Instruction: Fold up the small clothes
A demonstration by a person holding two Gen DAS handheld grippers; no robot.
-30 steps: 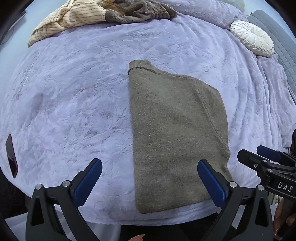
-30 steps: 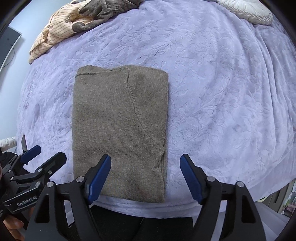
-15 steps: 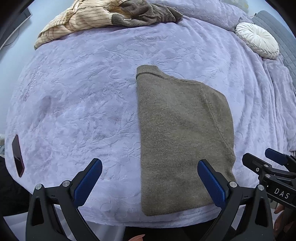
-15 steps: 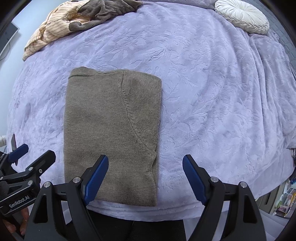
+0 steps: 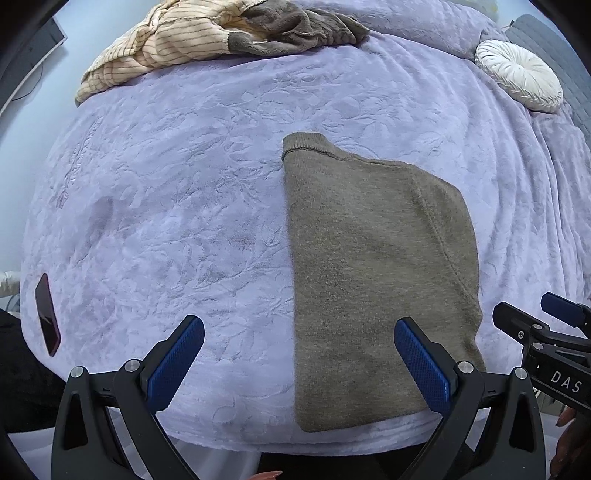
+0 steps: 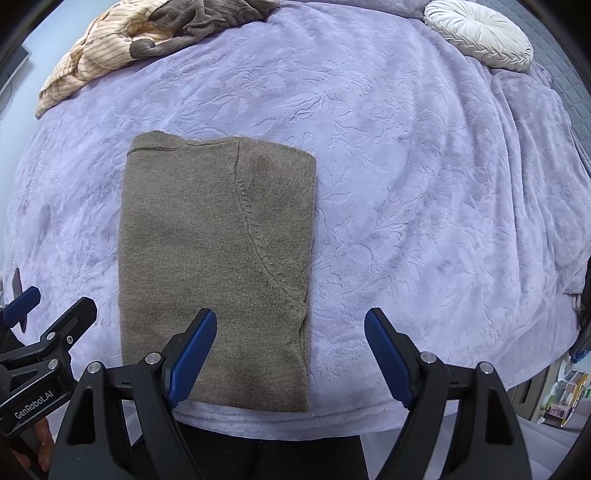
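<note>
An olive-brown knit sweater point(image 5: 376, 266) point(image 6: 214, 258) lies flat on the lavender bedspread point(image 5: 177, 206) point(image 6: 424, 177), folded lengthwise into a narrow rectangle with its collar at the far end. My left gripper point(image 5: 299, 354) hovers open above the sweater's near left edge, nothing between its blue pads. My right gripper point(image 6: 290, 350) hangs open over the near right corner, also holding nothing. Each gripper shows at the edge of the other's view.
A heap of striped cream and grey clothes point(image 5: 207, 37) point(image 6: 147, 33) lies at the bed's far left. A round white cushion point(image 5: 517, 74) point(image 6: 480, 33) rests far right. A dark phone point(image 5: 47, 314) sits near the left edge. The bed's front edge runs just below the sweater.
Both views have tilted a little, so the sweater sits slightly lower and more to the right in the left view. The sweater itself has not moved and both grippers stay open.
</note>
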